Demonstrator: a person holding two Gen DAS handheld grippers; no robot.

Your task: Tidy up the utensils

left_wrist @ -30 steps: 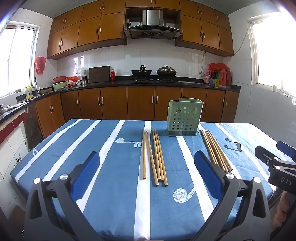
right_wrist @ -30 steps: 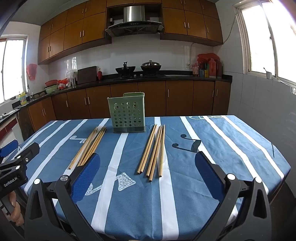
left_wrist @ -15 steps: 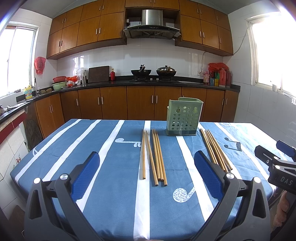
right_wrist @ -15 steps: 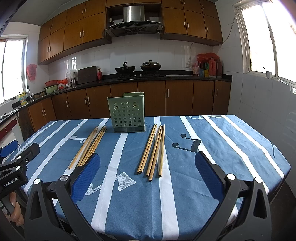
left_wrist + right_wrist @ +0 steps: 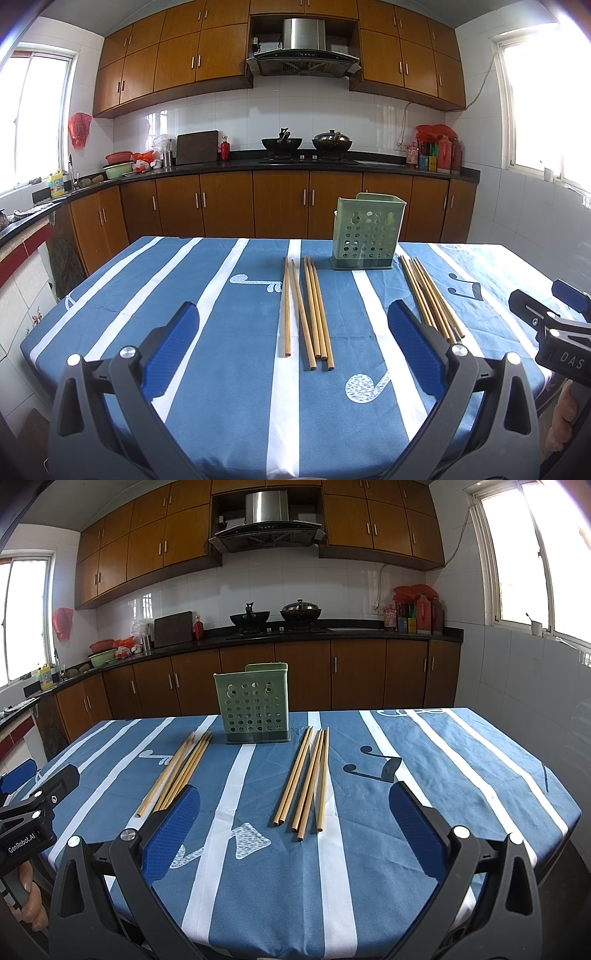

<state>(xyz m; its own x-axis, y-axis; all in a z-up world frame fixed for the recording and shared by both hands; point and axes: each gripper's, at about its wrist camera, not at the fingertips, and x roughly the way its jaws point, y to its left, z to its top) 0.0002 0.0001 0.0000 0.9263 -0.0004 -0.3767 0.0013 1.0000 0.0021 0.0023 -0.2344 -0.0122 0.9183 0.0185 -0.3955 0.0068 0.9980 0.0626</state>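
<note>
Left wrist view: left gripper (image 5: 293, 345), blue-padded fingers (image 5: 171, 343) spread wide, nothing between them, held above the near edge of the table (image 5: 110, 295) with its blue-and-white striped cloth. Left bundle of chopsticks (image 5: 308, 312), five wooden sticks, lies flat at 12 o'clock from the gripper, ends roughly aligned toward the camera. Green perforated utensil holder (image 5: 365, 234) stands upright at 1 o'clock, beyond the sticks and apart from them. Right bundle of chopsticks (image 5: 430, 297) lies at 2 o'clock, its near ends partly hidden by the right-hand finger; count uncertain, perhaps five. The right gripper shows in part at 3 o'clock. Right wrist view: right gripper (image 5: 295, 827), fingers likewise spread wide and holding nothing, above the near table edge. Right bundle at 12 o'clock, five sticks fanned slightly; holder at 11 o'clock, upright; left bundle at 10 o'clock, near ends behind the left-hand finger. Left gripper visible at 9 o'clock. Background: kitchen counter (image 5: 332, 633) with two woks.
</note>
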